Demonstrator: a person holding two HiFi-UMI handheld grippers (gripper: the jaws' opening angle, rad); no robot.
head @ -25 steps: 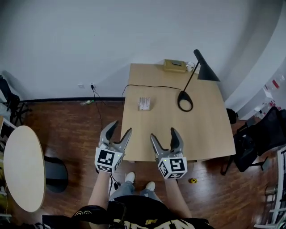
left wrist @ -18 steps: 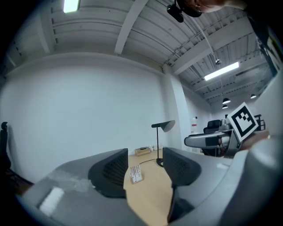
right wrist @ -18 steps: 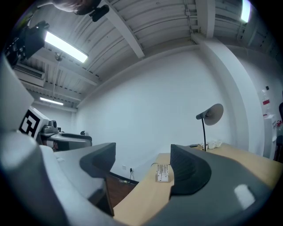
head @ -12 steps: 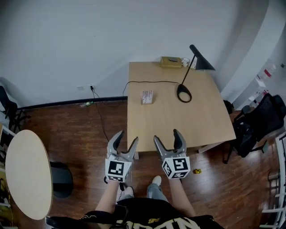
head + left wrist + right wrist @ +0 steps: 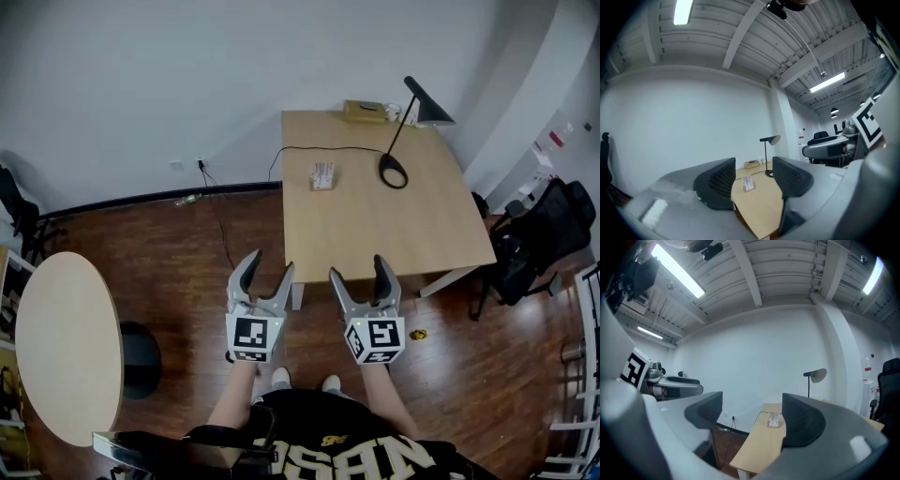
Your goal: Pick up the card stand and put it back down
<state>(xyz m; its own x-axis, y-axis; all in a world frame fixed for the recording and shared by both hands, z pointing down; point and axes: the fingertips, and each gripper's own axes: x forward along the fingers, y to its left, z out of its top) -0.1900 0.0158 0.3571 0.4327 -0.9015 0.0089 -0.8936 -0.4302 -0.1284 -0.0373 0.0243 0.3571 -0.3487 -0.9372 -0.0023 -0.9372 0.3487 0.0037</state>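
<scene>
Wood-topped table out front, and the person is standing back from its near edge with both arms stuck straight out, forearms roughly parallel and close together. Each hand carries a gripper pointing level toward the table, with the marker cubes facing up at the head camera.

The left gripper hangs over the dark floor, just off the table's near left corner. Its jaws are spread with nothing between the pads; in its own view you look right through the gap at the far-off tabletop. The right gripper is beside it with a small gap between the two, tips about at the table's near edge as seen from above. Its jaws are also apart and empty.

The card stand is way out of reach of both, sitting on the far left part of the table near the black cable. It's left of the black lamp, with a tan box behind against the wall. It shows small in the left gripper view and the right gripper view.
</scene>
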